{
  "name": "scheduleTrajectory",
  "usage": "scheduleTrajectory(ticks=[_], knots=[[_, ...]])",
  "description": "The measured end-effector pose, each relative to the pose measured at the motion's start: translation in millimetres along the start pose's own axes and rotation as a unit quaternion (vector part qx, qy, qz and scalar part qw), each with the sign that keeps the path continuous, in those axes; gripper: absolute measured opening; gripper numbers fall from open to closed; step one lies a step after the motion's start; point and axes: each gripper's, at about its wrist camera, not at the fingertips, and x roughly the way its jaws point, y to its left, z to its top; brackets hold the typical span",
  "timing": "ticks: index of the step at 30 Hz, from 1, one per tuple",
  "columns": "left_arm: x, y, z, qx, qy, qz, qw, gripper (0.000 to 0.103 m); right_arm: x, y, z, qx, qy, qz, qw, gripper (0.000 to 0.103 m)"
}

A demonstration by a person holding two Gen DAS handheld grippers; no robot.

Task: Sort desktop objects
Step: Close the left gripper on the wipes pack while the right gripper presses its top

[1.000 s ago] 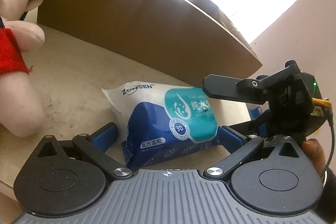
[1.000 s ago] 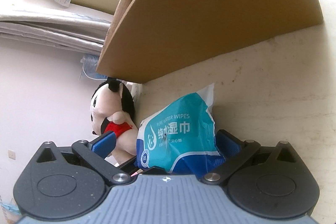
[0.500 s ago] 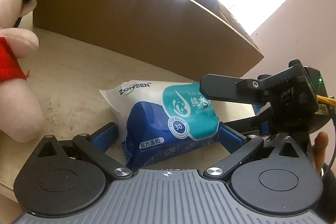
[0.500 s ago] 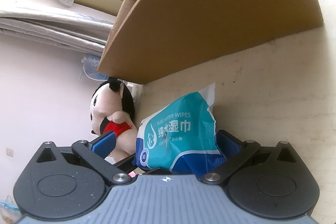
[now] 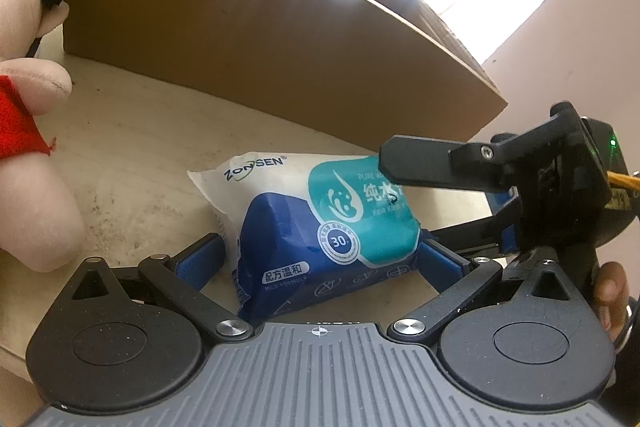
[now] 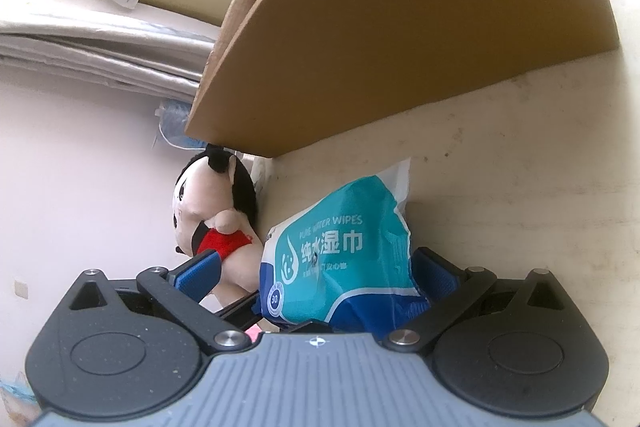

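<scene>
The left gripper (image 5: 320, 255) stands spread wide, its blue pads on either side of the wet wipes pack (image 5: 320, 227); the right pad touches the pack's end, while the left pad sits just beside it with a small gap, so nothing is pinched. The right gripper (image 6: 316, 275) is also spread, reaching in from the pack's other side: its right pad lies against the wet wipes pack (image 6: 340, 259), its left pad stands apart from it, in front of the plush doll (image 6: 216, 211). From the left wrist view, one black finger (image 5: 424, 163) of the right gripper lies over the top of the pack. There is one pack, blue, teal and white, resting on the pale bench (image 5: 140, 131). One plush doll (image 5: 32, 155) with black hair and a red garment sits near the pack at the bench's edge. One large cardboard box (image 5: 260, 39) stands close behind the pack, walling off that side. A person's fingertips (image 5: 608, 287) show at the right gripper's handle.
</scene>
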Motion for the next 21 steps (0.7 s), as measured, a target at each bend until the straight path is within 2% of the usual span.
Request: scheduleTrajectory(ticks=[21], knots=[[0.2,-2.3,-3.0,-0.012,-0.001,-0.002,0.9999,0.103,-0.7,-1.4,-3.0,0.011,-0.013,-0.002,1.000,0.103]])
